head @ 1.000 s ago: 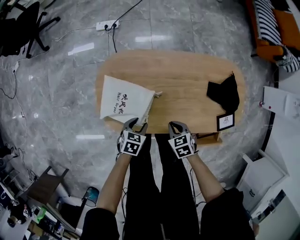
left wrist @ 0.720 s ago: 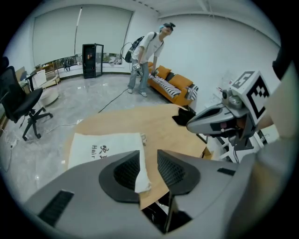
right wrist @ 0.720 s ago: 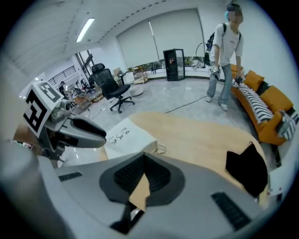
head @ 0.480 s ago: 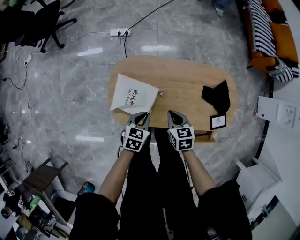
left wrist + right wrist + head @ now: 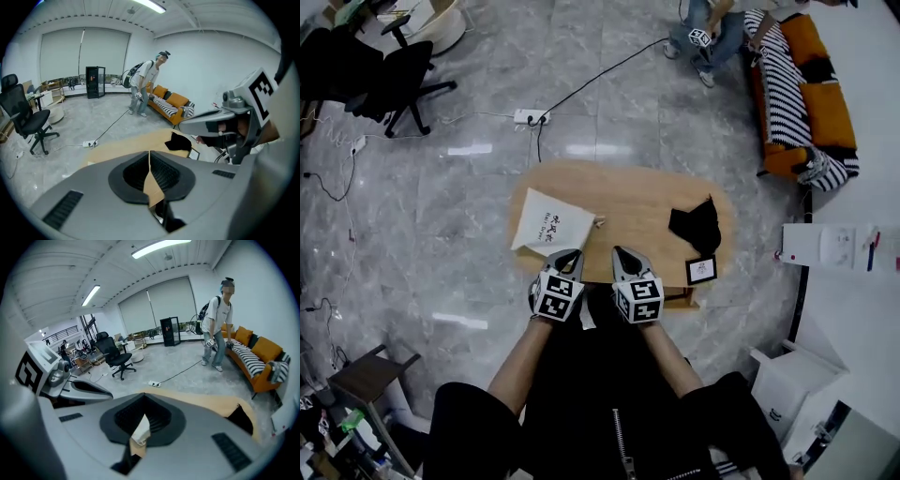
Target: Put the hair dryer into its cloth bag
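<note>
A white cloth bag (image 5: 551,228) with dark print lies flat on the left of the oval wooden table (image 5: 628,202). The black hair dryer (image 5: 697,225) lies at the table's right; it is a dark shape in the left gripper view (image 5: 180,140) and the right gripper view (image 5: 241,420). My left gripper (image 5: 568,259) (image 5: 149,153) hangs over the table's near edge, just short of the bag. Its jaws have just been closing and are now shut with nothing between them. My right gripper (image 5: 622,255) (image 5: 144,400) hangs beside it, shut and empty.
A small framed card (image 5: 701,270) stands at the table's near right edge. A power strip (image 5: 530,117) and cable lie on the floor behind. An office chair (image 5: 389,80) is at far left; a person (image 5: 708,23) stands by a striped sofa (image 5: 797,94). White cabinets (image 5: 834,248) are at right.
Both grippers have risen, and the table now looks smaller and farther below. The left jaws, spread a second ago, have closed. The right jaws stayed shut.
</note>
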Available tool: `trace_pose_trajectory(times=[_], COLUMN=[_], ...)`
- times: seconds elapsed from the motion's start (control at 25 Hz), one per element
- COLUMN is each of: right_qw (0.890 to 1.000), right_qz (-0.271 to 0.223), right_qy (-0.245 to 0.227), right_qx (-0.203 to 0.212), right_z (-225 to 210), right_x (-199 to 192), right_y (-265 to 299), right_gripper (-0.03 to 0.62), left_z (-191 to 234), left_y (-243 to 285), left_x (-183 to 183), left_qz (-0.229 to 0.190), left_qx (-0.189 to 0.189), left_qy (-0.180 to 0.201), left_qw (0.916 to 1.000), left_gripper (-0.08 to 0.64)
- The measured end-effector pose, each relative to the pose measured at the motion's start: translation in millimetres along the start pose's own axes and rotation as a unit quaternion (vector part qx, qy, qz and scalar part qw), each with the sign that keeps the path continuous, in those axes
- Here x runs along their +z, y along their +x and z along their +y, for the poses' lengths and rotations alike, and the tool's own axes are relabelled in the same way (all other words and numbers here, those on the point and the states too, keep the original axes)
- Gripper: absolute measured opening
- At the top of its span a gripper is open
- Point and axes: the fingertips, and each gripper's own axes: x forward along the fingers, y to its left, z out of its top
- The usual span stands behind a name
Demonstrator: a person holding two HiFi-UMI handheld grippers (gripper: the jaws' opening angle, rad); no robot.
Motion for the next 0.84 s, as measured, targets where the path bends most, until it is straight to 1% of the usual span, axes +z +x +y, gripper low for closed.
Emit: trace_pose_trajectory(times=[0.16, 0.28, 0.6, 0.84], right_qw=[1.0, 1.0, 1.0, 1.0], right_qz=[-0.016, -0.025, -0.025, -0.019], right_qy=[-0.004, 0.009, 0.005, 0.0], right_qx=[0.004, 0.003, 0.005, 0.015], right_z=[-4.4, -2.5, -7.0, -12.6], right_x=[16.7, 19.3, 15.1, 24.2], right_y=[-8.7, -10.8, -15.8, -10.3], right_gripper=[0.008, 0.008, 0.008, 0.008], left_z=[2.4, 4.8, -5.2, 3.4], left_y=[-3.2, -11.0, -13.3, -7.6], left_x=[17.6, 16.1, 13.9, 30.9], left_qz=[-0.01, 0.0, 0.003, 0.003], left_qx=[0.012, 0.017, 0.014, 0.018], left_qy=[0.003, -0.001, 0.002, 0.001], left_qw=[0.9999, 0.9999, 0.9999, 0.9998], left_gripper=[0.02, 0.02, 0.02, 0.02])
